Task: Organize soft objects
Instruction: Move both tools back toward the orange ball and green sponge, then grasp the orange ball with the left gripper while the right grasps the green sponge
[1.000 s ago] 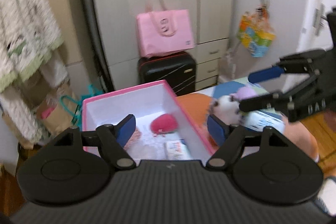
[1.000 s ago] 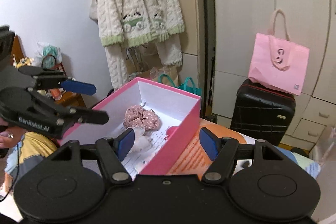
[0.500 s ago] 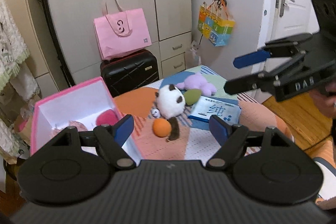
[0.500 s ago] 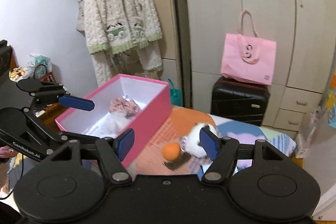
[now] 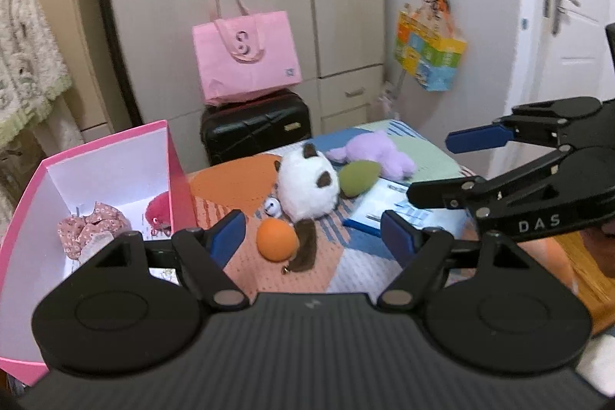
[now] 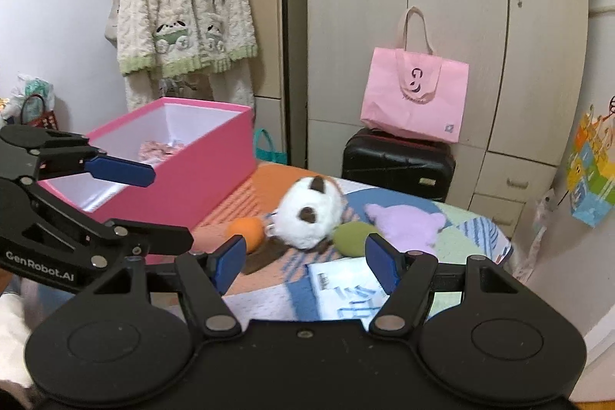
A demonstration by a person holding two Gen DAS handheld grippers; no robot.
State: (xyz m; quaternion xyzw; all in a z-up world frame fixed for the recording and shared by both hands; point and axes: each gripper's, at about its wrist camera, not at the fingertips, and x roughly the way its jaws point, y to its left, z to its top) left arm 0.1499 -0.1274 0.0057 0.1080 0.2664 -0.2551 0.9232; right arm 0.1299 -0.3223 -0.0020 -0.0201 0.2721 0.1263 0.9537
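The pink box lies on the counter, its long axis running away from the left camera. Right of the box sit the orange ball, the white plush, a green pad and the purple plush. Left claw and right claw — both spread wide, holding nothing. Only the left view shows the floral scrunchie and red plush inside the box.

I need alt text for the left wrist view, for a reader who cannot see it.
The open left gripper hovers over an orange ball and white plush on a patchwork surface. A pink box sits left; the open right gripper enters right.
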